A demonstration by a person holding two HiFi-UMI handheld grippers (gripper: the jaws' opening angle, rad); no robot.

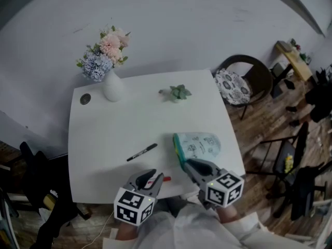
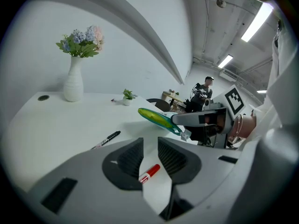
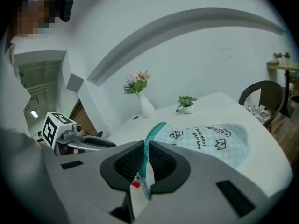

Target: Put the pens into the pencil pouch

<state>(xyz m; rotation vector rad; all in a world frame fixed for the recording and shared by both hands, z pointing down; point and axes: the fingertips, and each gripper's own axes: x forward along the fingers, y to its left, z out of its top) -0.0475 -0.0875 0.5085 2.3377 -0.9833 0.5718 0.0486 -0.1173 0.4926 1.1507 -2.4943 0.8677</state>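
A light blue checked pencil pouch (image 1: 198, 144) with a green zip edge lies at the table's front right. My right gripper (image 1: 193, 167) is shut on that zip edge (image 3: 148, 146) and holds it raised off the table; the pouch body (image 3: 210, 141) stretches away beyond the jaws. A black pen (image 1: 142, 152) lies loose on the table, left of the pouch. A red-capped pen (image 2: 150, 172) lies in the gap of my left gripper (image 2: 149, 157), whose jaws stand apart. In the head view this left gripper (image 1: 149, 179) is at the table's front edge, with the red pen (image 1: 165, 179) at its tip.
A white vase of flowers (image 1: 112, 86) and a dark round cap (image 1: 85, 99) stand at the white table's (image 1: 124, 126) back left. A small potted plant (image 1: 178, 93) sits at the back middle. A dark chair (image 1: 244, 82) stands off the right corner.
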